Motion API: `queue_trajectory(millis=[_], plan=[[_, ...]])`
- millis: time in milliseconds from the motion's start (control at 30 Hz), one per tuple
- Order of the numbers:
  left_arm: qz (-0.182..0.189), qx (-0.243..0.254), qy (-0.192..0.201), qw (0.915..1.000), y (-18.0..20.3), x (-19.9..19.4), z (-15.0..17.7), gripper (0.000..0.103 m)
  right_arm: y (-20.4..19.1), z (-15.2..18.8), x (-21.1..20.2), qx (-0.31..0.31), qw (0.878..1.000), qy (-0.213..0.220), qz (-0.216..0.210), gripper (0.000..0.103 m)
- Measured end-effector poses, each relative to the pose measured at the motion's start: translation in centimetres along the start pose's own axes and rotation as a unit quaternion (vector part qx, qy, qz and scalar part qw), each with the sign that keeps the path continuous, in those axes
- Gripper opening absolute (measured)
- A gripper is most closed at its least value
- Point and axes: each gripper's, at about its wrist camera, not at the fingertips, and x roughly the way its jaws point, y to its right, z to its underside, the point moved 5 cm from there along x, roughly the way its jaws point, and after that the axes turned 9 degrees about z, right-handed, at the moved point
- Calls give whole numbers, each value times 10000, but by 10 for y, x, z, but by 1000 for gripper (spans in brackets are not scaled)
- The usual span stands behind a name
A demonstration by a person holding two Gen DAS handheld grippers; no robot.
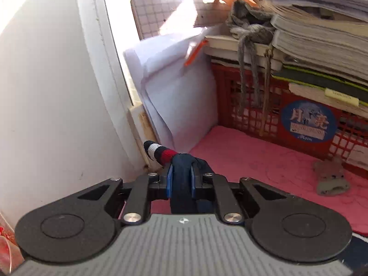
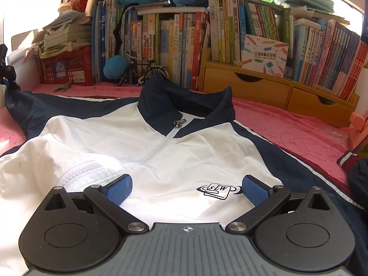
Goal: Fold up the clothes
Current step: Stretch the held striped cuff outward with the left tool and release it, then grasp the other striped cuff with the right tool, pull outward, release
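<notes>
Jacket (image 2: 147,142): navy and white, zipped, lying front-up and spread across the pink cover (image 2: 287,124), collar pointing toward the bookshelf (image 2: 253,27). One sleeve is stretching off to the far left; the other striped cuff (image 2: 347,158) is resting at the right edge.

Left gripper (image 1: 180,174): fingers pressing together on navy sleeve fabric just behind the striped cuff (image 1: 158,153), holding it near the wall (image 1: 46,92) beside the red crate (image 1: 287,105).

Right gripper (image 2: 187,187): fingers standing wide apart, hovering low over the white chest panel near the printed logo (image 2: 218,189), holding nothing.

Risks, as judged:
- The sleeve is being held by a narrow pinch; a hard pull could be slipping the cuff free.
- Dragging one sleeve alone could be skewing the body, since nothing is pinning it.
- The crate and its book stack (image 1: 322,41) are sitting close; a wide swing could be snagging them.
</notes>
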Motion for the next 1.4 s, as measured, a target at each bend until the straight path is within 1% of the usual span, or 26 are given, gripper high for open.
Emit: queue_trajectory(millis=[67, 133, 167, 233, 300, 333, 400, 433, 467, 500, 567, 600, 667, 700, 733, 767, 800, 867, 900, 967, 1100, 1167, 1200, 1233, 1300, 1400], plan=[[150, 150, -40, 9998, 8, -7, 7, 22, -1, 1, 3, 7, 10000, -72, -57, 103], [315, -114, -36, 9994, 5, -17, 9, 25, 1, 1, 1, 84, 9999, -58, -112, 103], [500, -480, -13, 9976, 0, -24, 8, 25, 3, 2, -1, 124, 9998, -50, -140, 103], [977, -1298, 124, 9866, -14, -39, 6, 25, 5, 2, -4, 203, 9996, -33, -195, 103], [1441, -1826, 406, 9717, -22, -57, 3, 26, 8, 2, -7, 282, 9993, -16, -251, 103], [1614, -1913, 549, 9666, -21, -69, 1, 27, 11, 2, -11, 407, 9984, 2, -381, 103], [1616, -1566, 766, 9713, -10, -92, 0, 28, 18, 2, -18, 718, 9954, -20, -640, 103], [1676, -1198, 868, 9747, 0, -107, 3, 28, 21, 5, -22, 768, 9946, -36, -700, 103], [1887, -841, 900, 9743, 8, -122, 10, 28, 23, 8, -26, 810, 9938, -53, -756, 102], [2326, -498, 856, 9675, 22, -139, 24, 28, 26, 12, -30, 853, 9930, -69, -811, 100], [3216, 22, 625, 9448, 54, -175, 61, 30, 31, 18, -39, 937, 9913, -102, -922, 99], [3630, 176, 434, 9306, 74, -192, 83, 30, 33, 21, -43, 979, 9903, -118, -977, 99], [4430, 482, 47, 8952, 112, -228, 128, 30, 38, 27, -51, 1063, 9883, -151, -1088, 97], [4681, 512, -108, 8821, 126, -239, 145, 30, 37, 31, -54, 913, 9907, -136, -1003, 94], [4999, 465, -265, 8644, 144, -249, 169, 30, 37, 33, -53, 807, 9927, -135, -882, 91], [5191, 476, -399, 8524, 159, -253, 184, 30, 36, 34, -53, 705, 9945, -134, -760, 88], [5300, 557, -548, 8444, 175, -256, 199, 30, 40, 31, -52, 659, 9958, -54, -634, 82], [5076, 791, -702, 8551, 204, -255, 225, 30, 47, 24, -50, 574, 9976, 120, -380, 78], [4896, 958, -651, 8642, 212, -254, 231, 30, 51, 21, -49, 531, 9981, 206, -253, 77], [4573, 1261, -484, 8790, 220, -251, 238, 30, 59, 13, -48, 445, 9983, 379, 1, 76], [4064, 1746, -75, 8968, 223, -249, 248, 29, 75, -1, -46, 272, 9957, 724, 509, 70], [3799, 1984, 129, 9034, 225, -248, 252, 31, 83, -8, -45, 185, 9929, 895, 762, 79], [3663, 2102, 232, 9061, 226, -247, 255, 31, 99, -6, -39, 172, 9915, 787, 1019, 91], [3641, 2110, 251, 9068, 226, -247, 255, 32, 116, -2, -34, 161, 9893, 665, 1285, 98], [3653, 2052, 241, 9077, 227, -246, 254, 32, 150, 4, -23, 138, 9824, 418, 1814, 100], [3674, 1969, 212, 9087, 227, -244, 252, 34, 201, 14, -8, 104, 9657, 45, 2595, 100]])
